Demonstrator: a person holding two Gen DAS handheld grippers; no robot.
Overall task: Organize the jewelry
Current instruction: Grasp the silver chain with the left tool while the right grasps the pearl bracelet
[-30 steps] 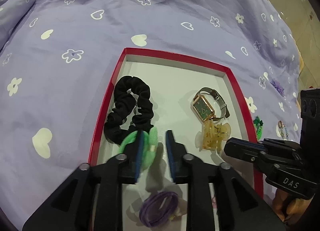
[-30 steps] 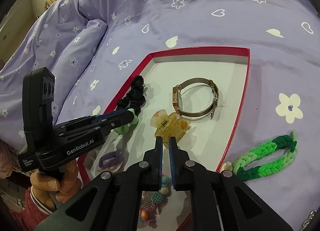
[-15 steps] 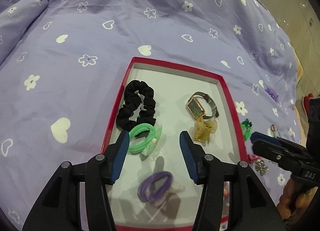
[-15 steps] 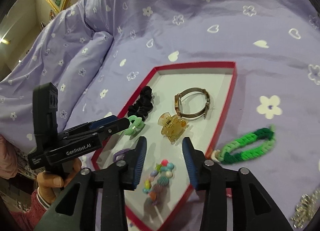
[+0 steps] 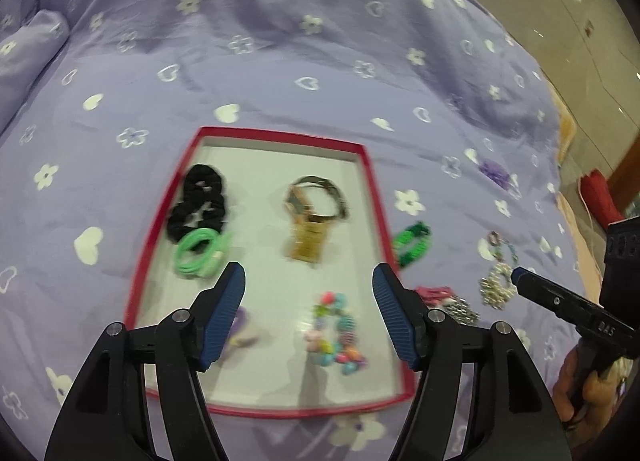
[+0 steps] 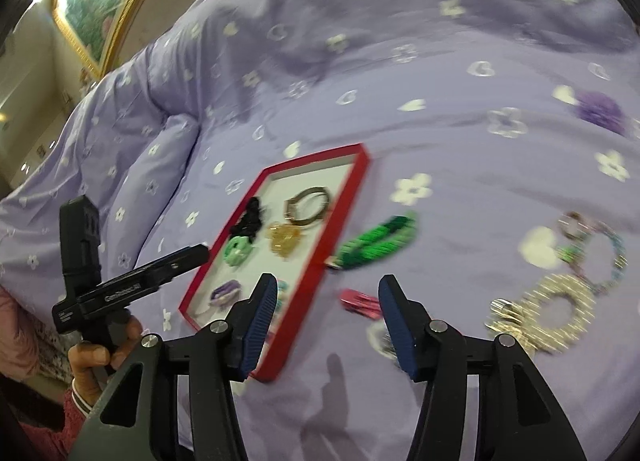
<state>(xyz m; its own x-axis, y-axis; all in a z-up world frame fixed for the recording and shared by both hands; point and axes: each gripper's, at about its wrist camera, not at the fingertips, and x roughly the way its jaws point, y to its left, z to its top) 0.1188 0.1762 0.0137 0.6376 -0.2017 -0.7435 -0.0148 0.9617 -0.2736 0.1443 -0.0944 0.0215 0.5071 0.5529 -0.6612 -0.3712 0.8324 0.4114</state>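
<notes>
A red-rimmed tray (image 5: 374, 197) (image 6: 352, 197) lies on the purple bedspread. In it are a black scrunchie (image 5: 198, 203), a light green hair tie (image 5: 198, 253), a watch (image 5: 316, 197), an amber claw clip (image 5: 306, 245), a purple hair tie (image 5: 240, 327) and a colourful bead bracelet (image 5: 334, 335). My left gripper (image 5: 308, 319) is open and empty above the tray's near half. My right gripper (image 6: 326, 323) is open and empty above the bedspread right of the tray, near a pink clip (image 6: 360, 301). A green braided band (image 6: 376, 243), a silver bracelet (image 6: 548, 313) and a beaded bracelet (image 6: 596, 245) lie outside the tray.
A purple scrunchie (image 6: 600, 109) lies far right on the bedspread (image 5: 280, 41). The bed edge and the floor (image 5: 560, 1) are at the upper right in the left wrist view. A framed picture (image 6: 92, 1) hangs at the far left.
The left gripper let go of the light green hair tie in the tray, opened wide and pulled back. The right gripper opened, drew back and swung right, off the tray.
</notes>
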